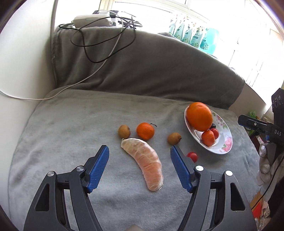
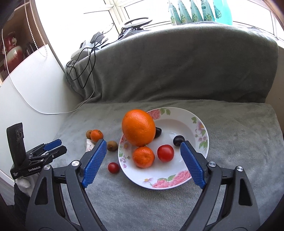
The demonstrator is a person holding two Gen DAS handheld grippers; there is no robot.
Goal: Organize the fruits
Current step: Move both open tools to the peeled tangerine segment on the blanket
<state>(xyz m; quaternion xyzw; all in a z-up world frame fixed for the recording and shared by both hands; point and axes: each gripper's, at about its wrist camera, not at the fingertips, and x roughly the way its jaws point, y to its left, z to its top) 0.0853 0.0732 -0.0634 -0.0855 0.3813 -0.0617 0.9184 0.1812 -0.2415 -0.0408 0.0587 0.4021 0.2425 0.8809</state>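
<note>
A flowered white plate (image 2: 188, 179) (image 1: 225, 149) lies on the grey blanket. It holds a big orange (image 2: 138, 130) (image 1: 199, 116), a mandarin (image 2: 143, 157), a red tomato (image 2: 165, 153) and two dark plums (image 2: 178, 140). On the blanket lie a peeled pomelo segment (image 1: 144, 161), a mandarin (image 1: 145, 131), two brown kiwis (image 1: 124, 131) (image 1: 174, 138) and a small tomato (image 1: 192, 156) (image 2: 113, 167). My left gripper (image 1: 139, 151) is open over the segment. My right gripper (image 2: 143, 144) is open above the plate's near side.
The blanket covers a sofa seat and backrest (image 1: 142, 64). Cables (image 1: 99, 48) and a power adapter (image 1: 92, 20) lie on the backrest. Bottles (image 2: 195, 10) stand on the windowsill. A white wall panel (image 2: 35, 92) stands at the left.
</note>
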